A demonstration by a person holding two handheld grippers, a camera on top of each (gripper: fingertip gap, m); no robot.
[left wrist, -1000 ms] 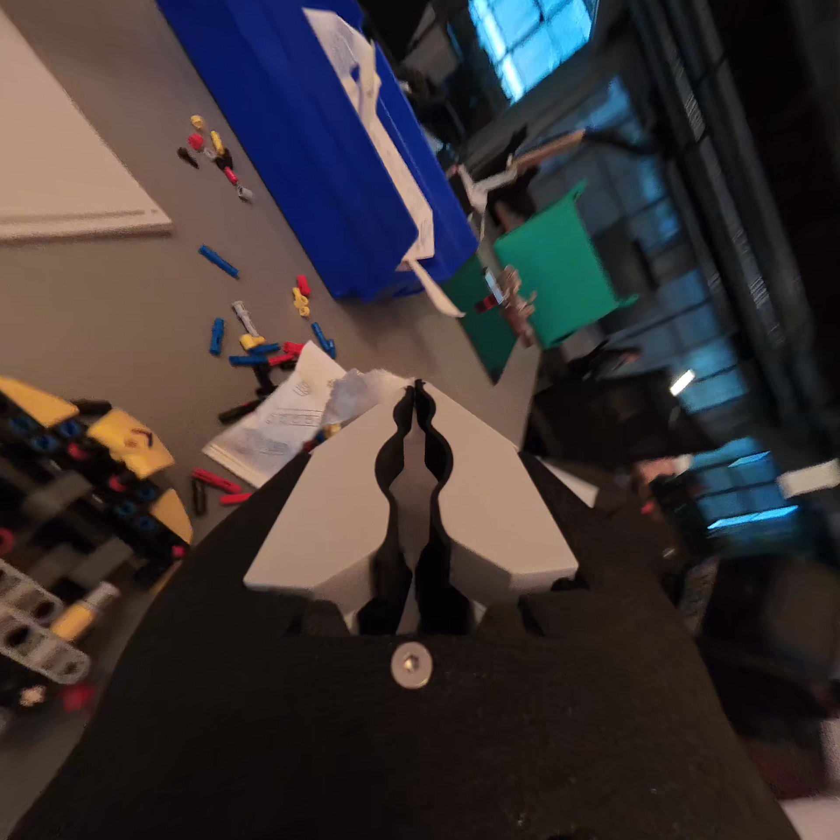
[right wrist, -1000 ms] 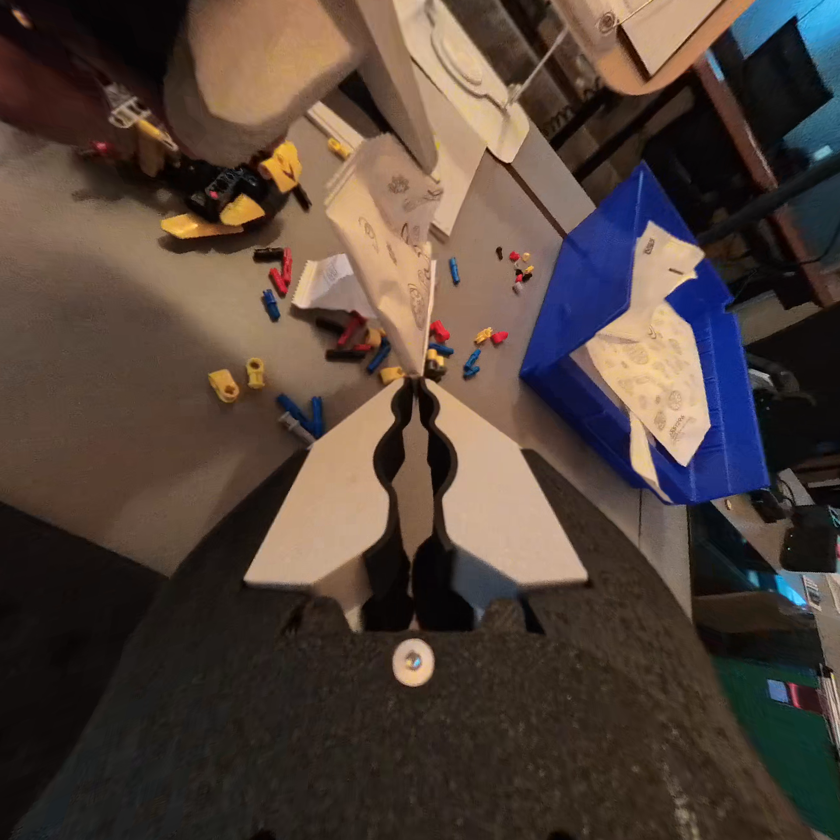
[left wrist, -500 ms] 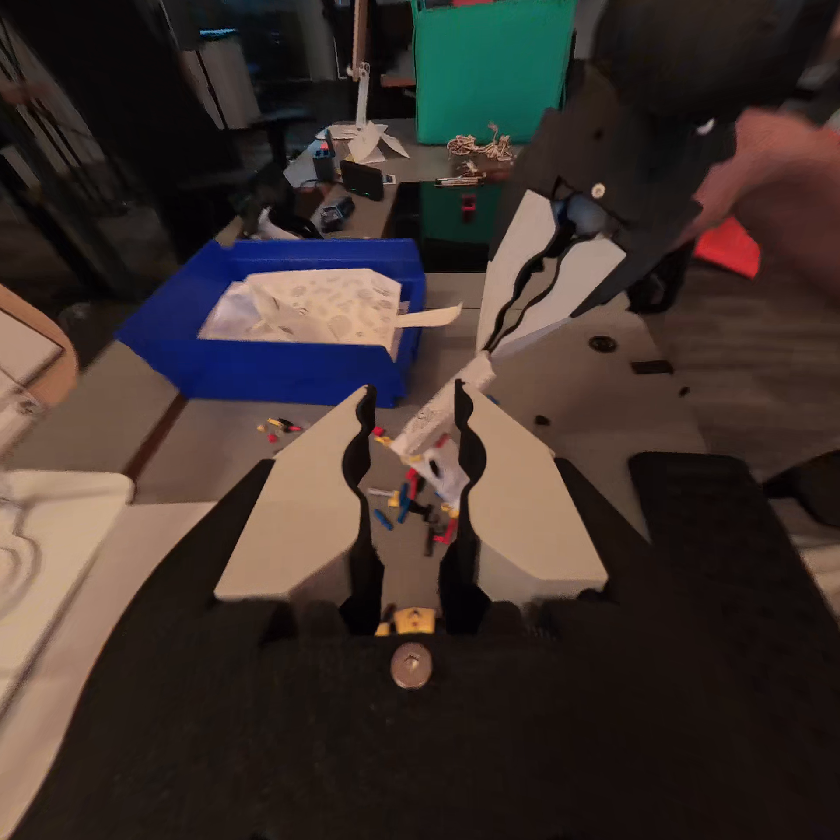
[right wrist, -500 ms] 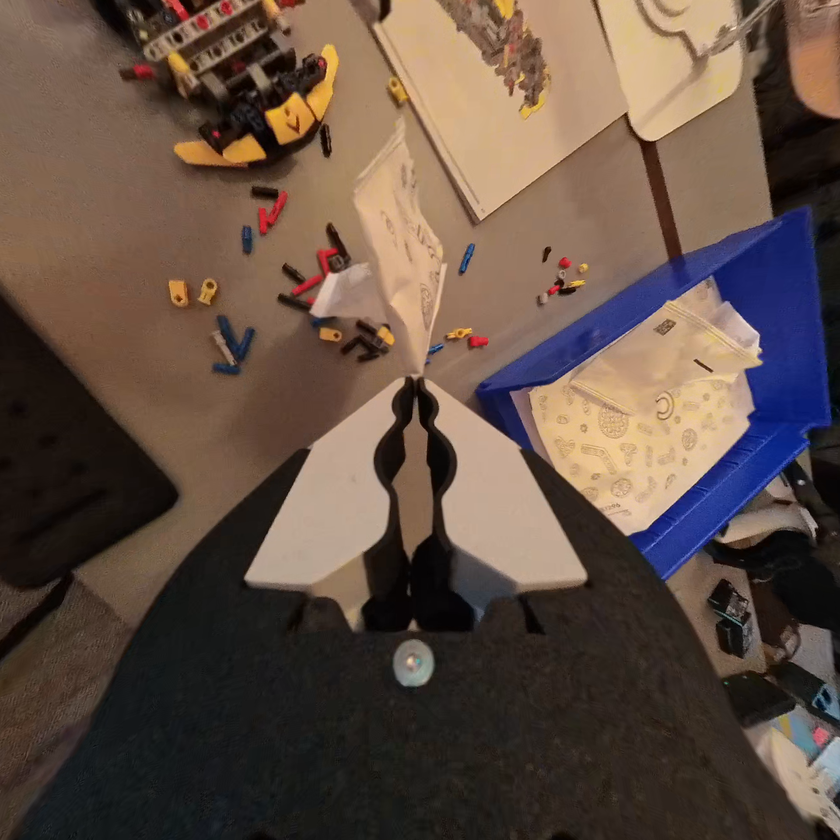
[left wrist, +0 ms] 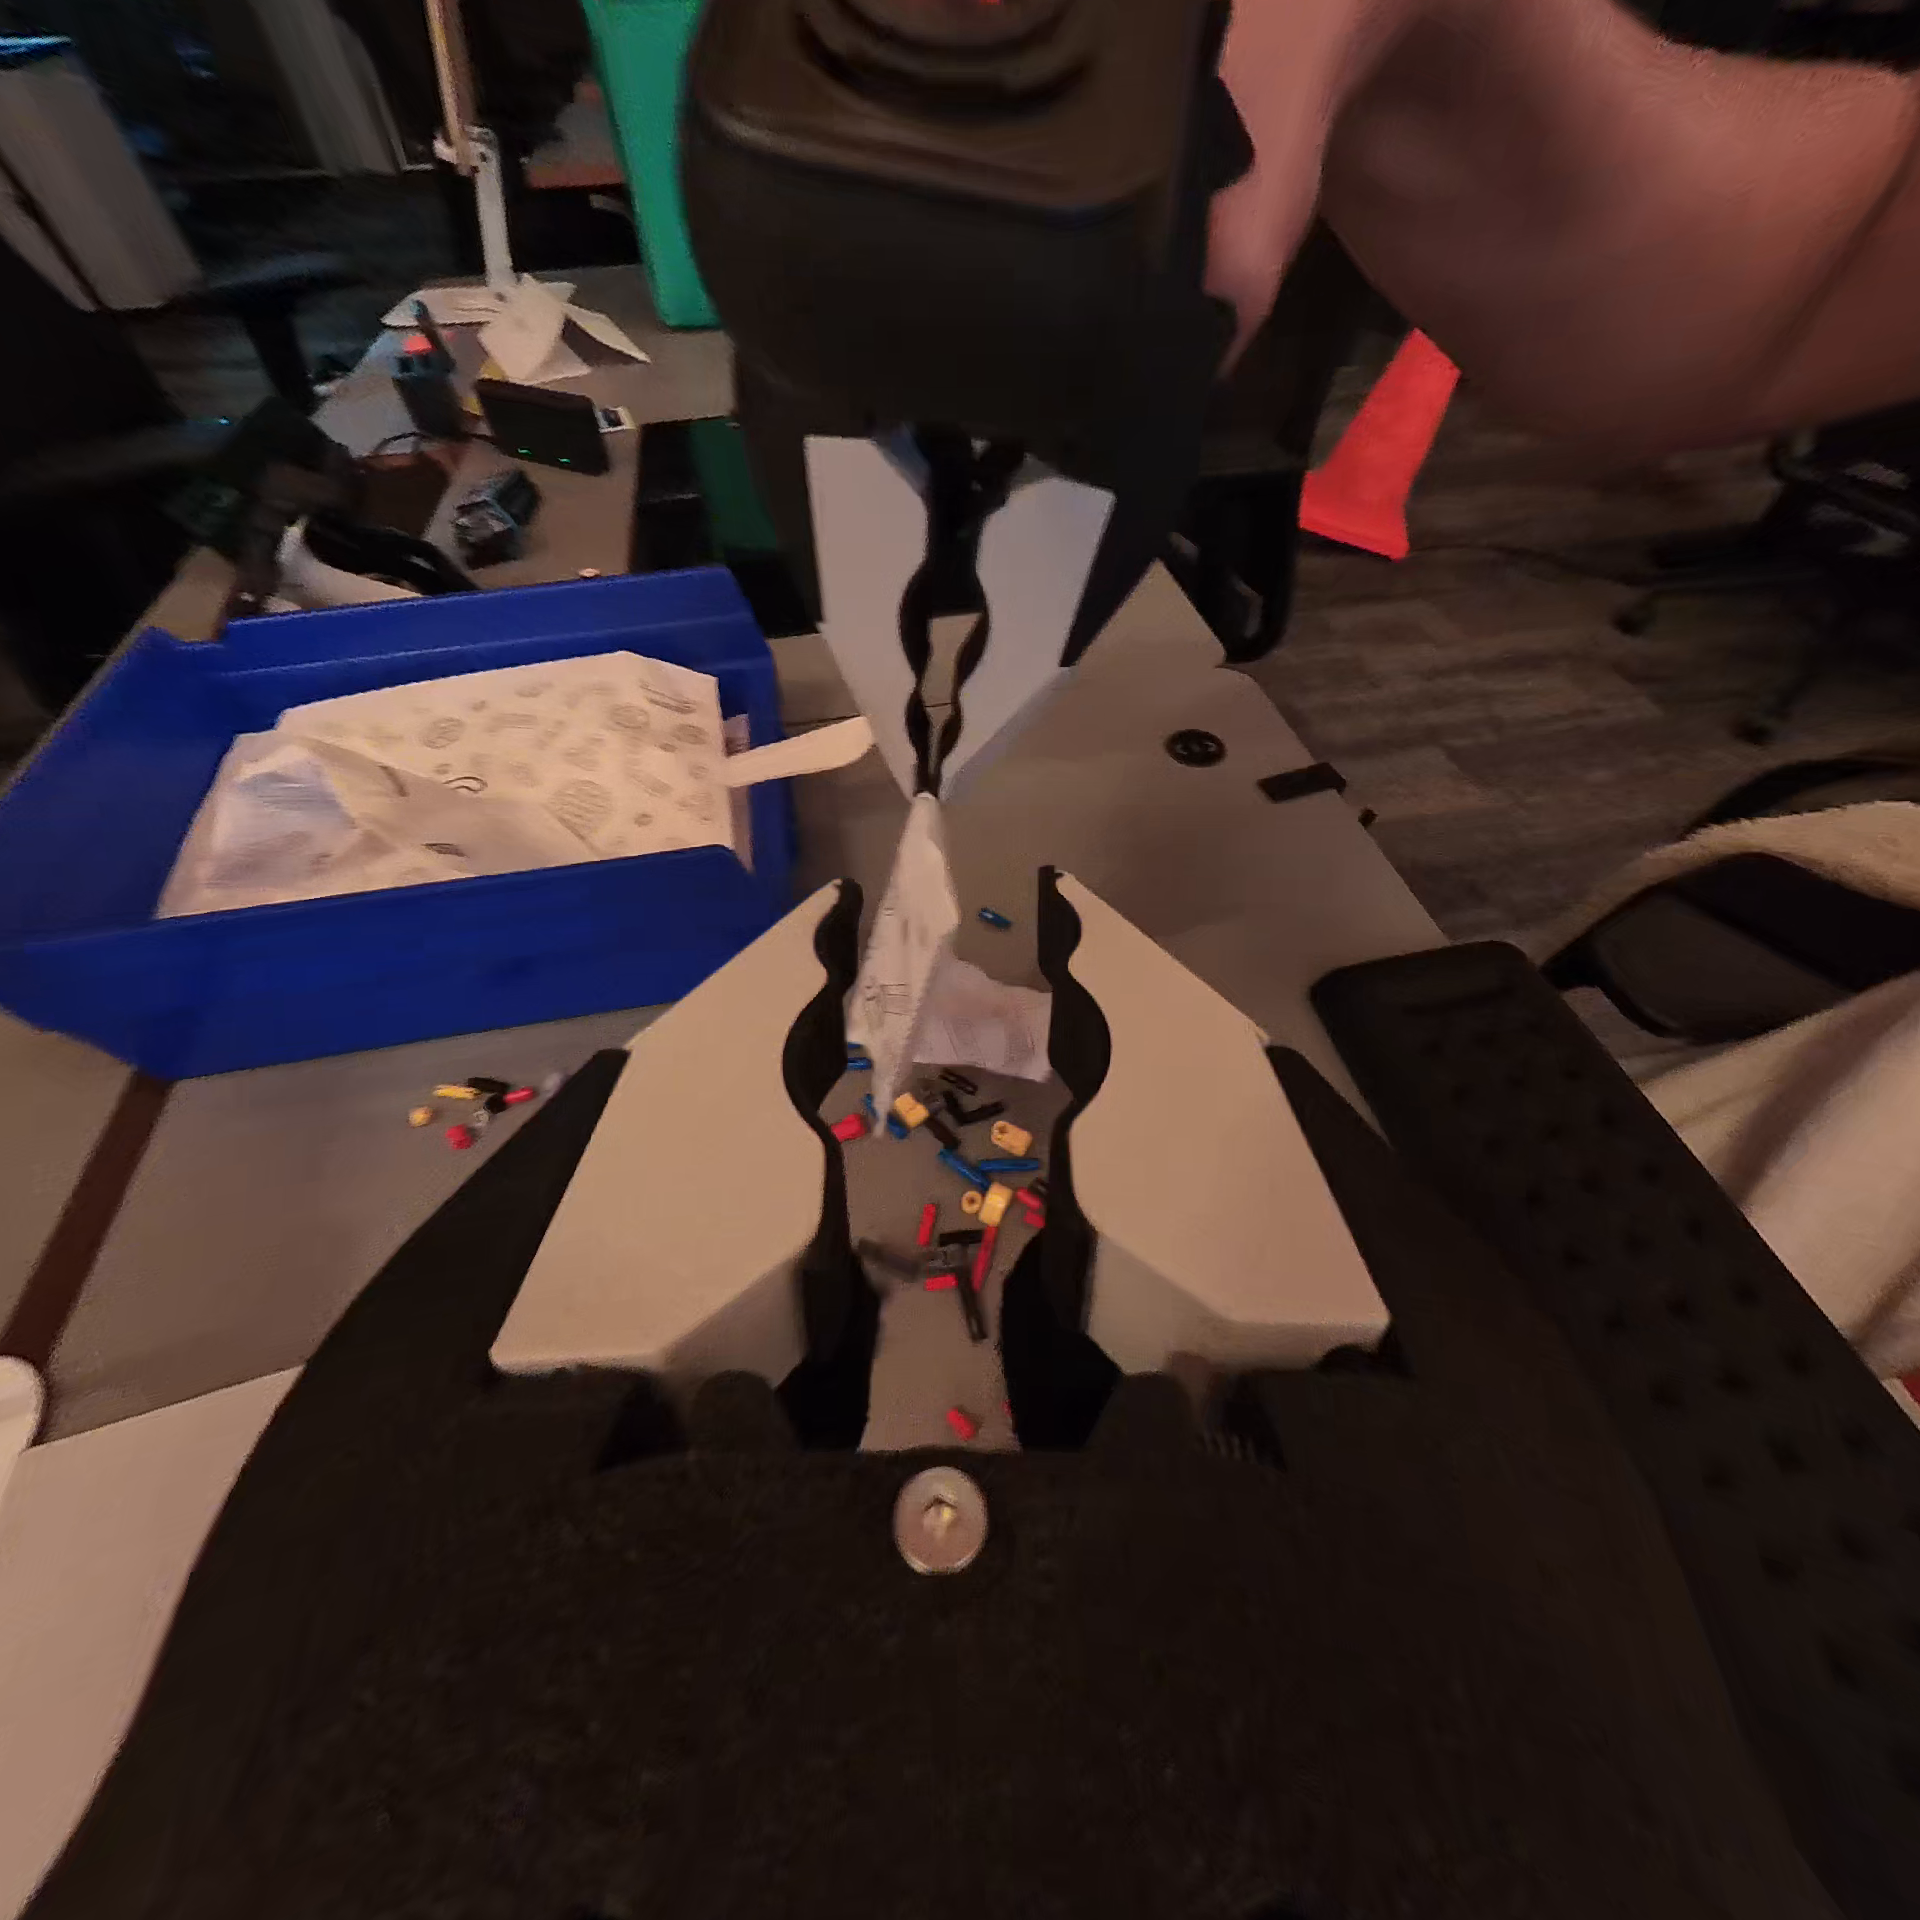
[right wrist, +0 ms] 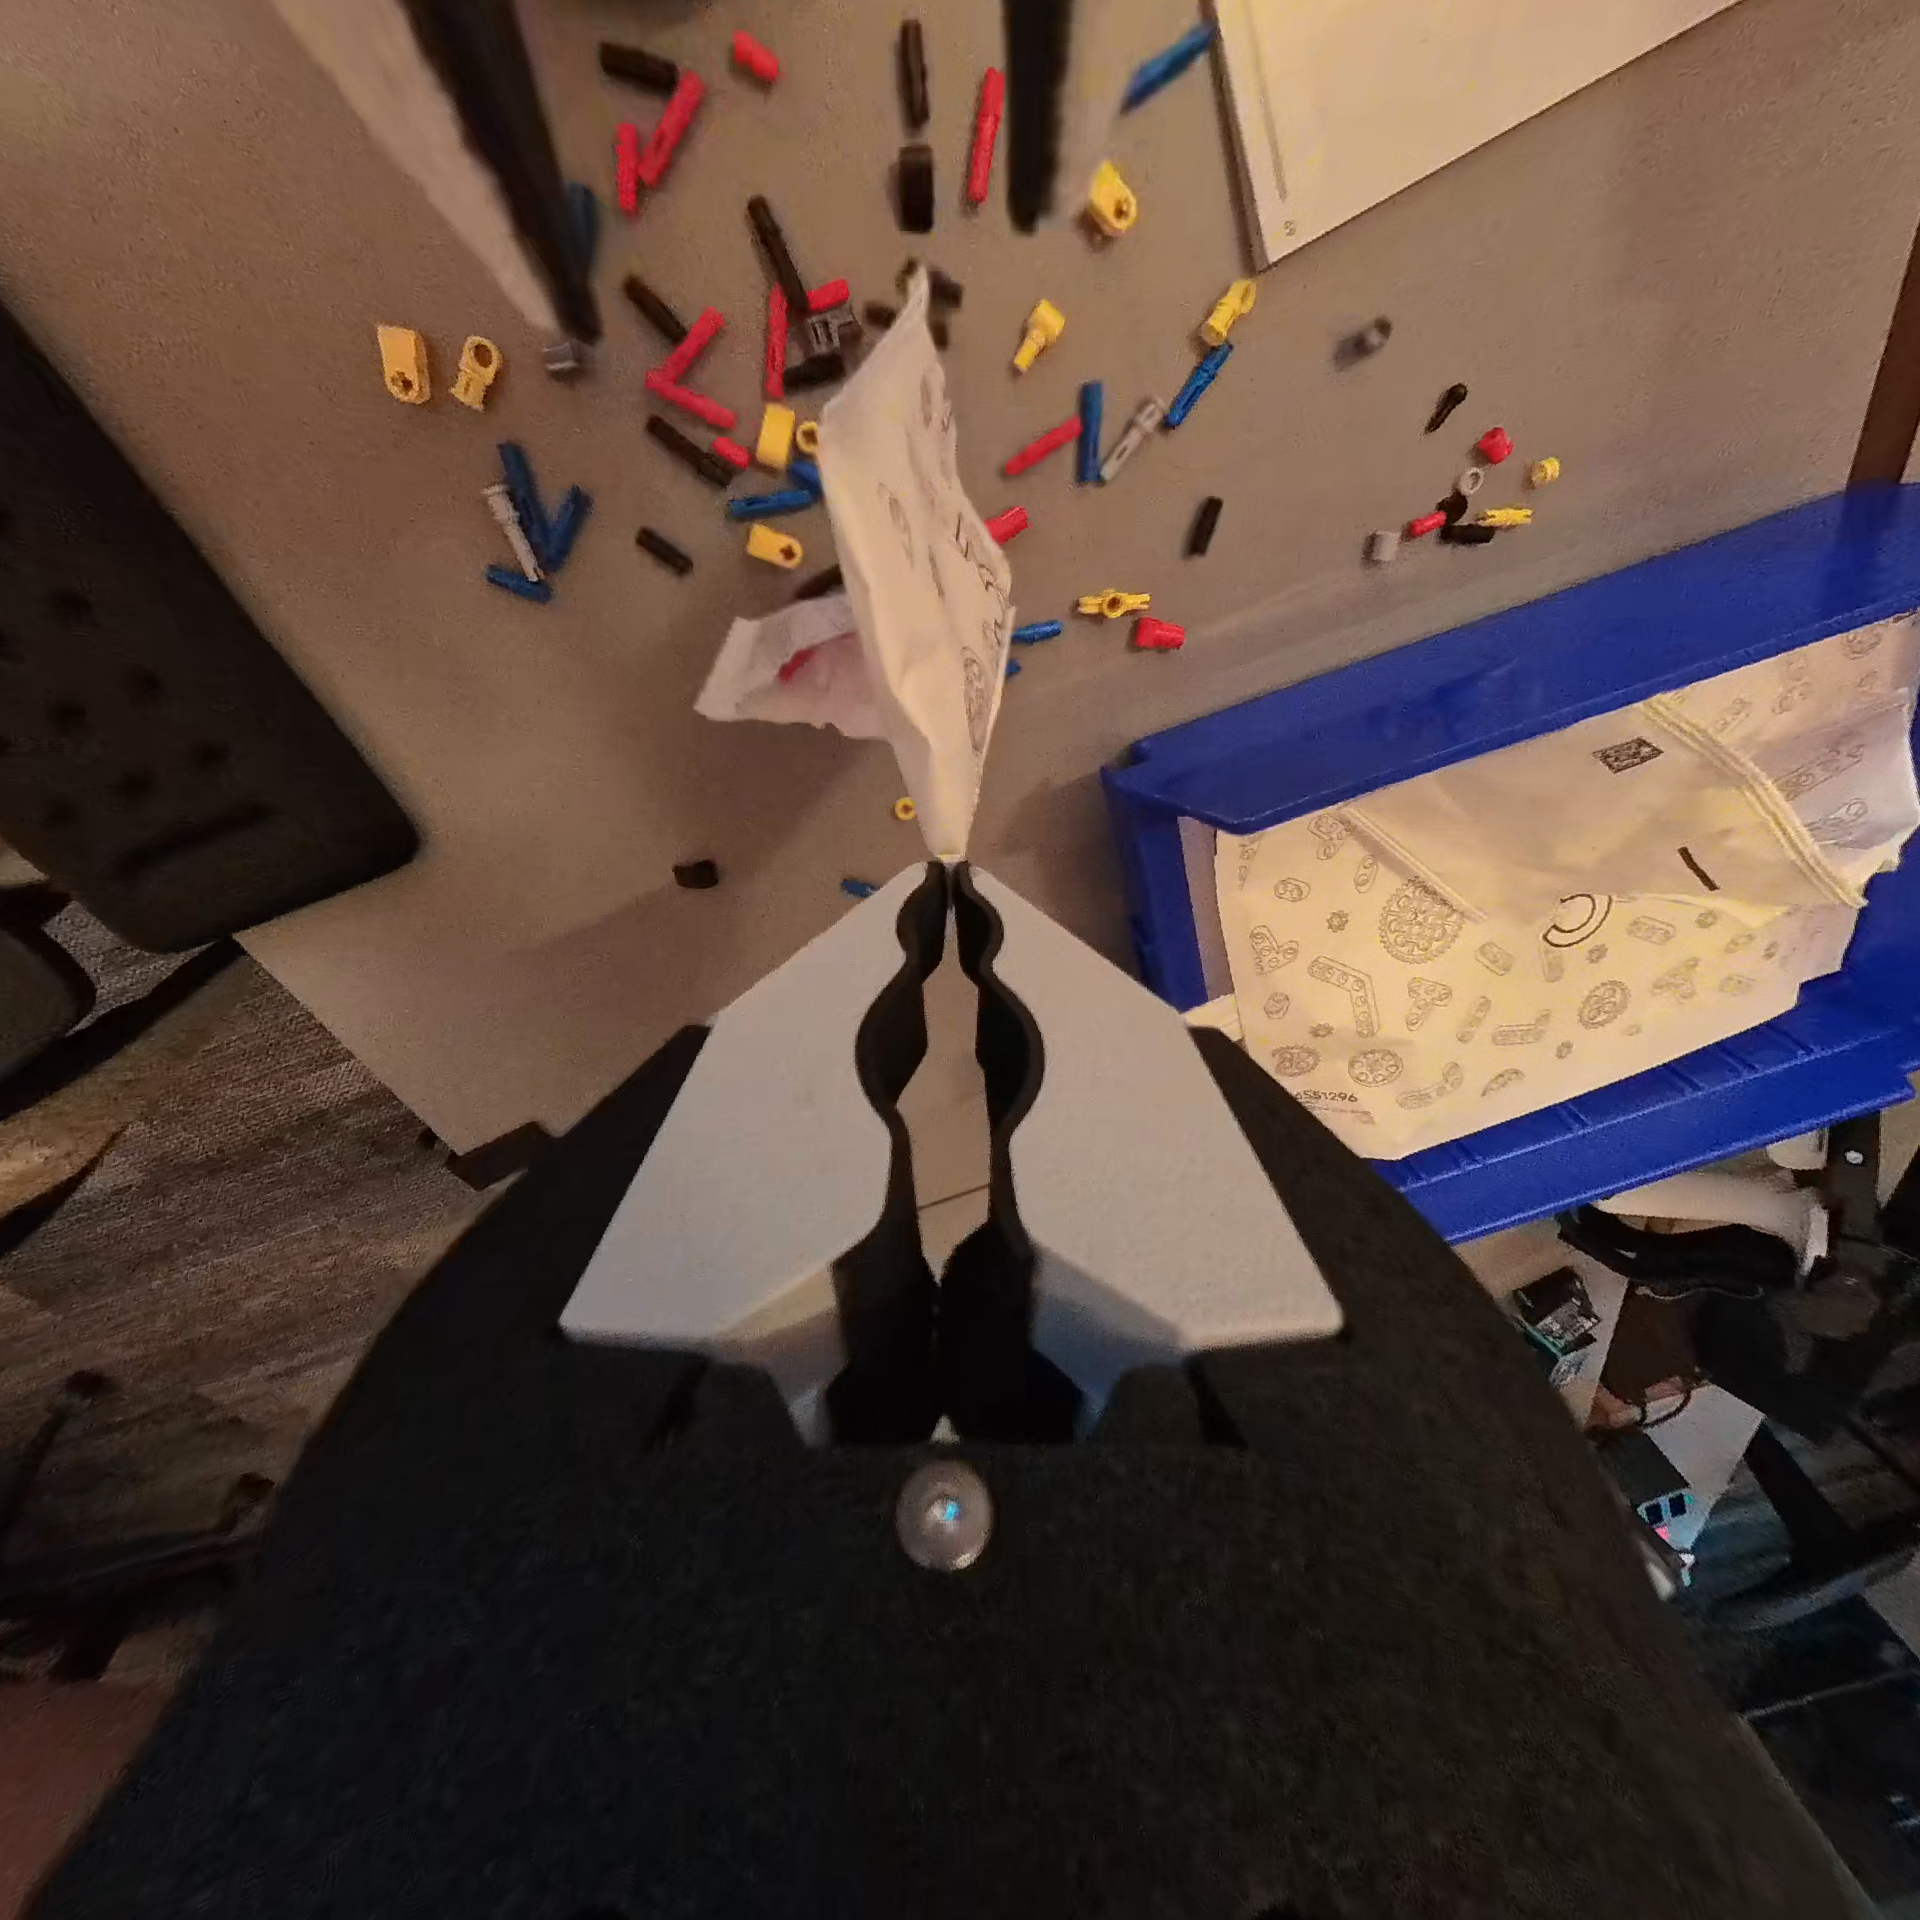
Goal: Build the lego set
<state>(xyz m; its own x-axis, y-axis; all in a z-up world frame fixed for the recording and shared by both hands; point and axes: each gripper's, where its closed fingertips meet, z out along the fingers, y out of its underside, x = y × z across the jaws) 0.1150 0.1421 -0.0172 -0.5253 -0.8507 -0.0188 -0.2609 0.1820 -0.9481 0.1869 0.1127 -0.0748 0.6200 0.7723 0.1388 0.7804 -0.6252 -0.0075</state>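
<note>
My right gripper [right wrist: 948, 868] is shut on the corner of a white paper parts bag [right wrist: 925, 561] and holds it hanging above the grey table. In the left wrist view the same bag [left wrist: 914, 956] hangs from the right gripper [left wrist: 928, 790], between my left fingers. My left gripper [left wrist: 948, 883] is open around the bag's lower part, without touching it as far as I can tell. Many small red, blue, yellow and black lego pins [right wrist: 686, 395] lie scattered on the table under the bag. They also show between my left fingers [left wrist: 966, 1174].
A blue bin [right wrist: 1558, 665] holding more printed paper bags stands beside the pins; it shows at the left in the left wrist view [left wrist: 395, 935]. A torn bag scrap [right wrist: 779, 675] lies on the table. A white instruction sheet [right wrist: 1403, 94] lies beyond. A black chair [left wrist: 1558, 1195] is alongside.
My left gripper has swung from the yellow-black model toward the bag and opened. The right gripper has lifted the bag; more pins lie scattered under it.
</note>
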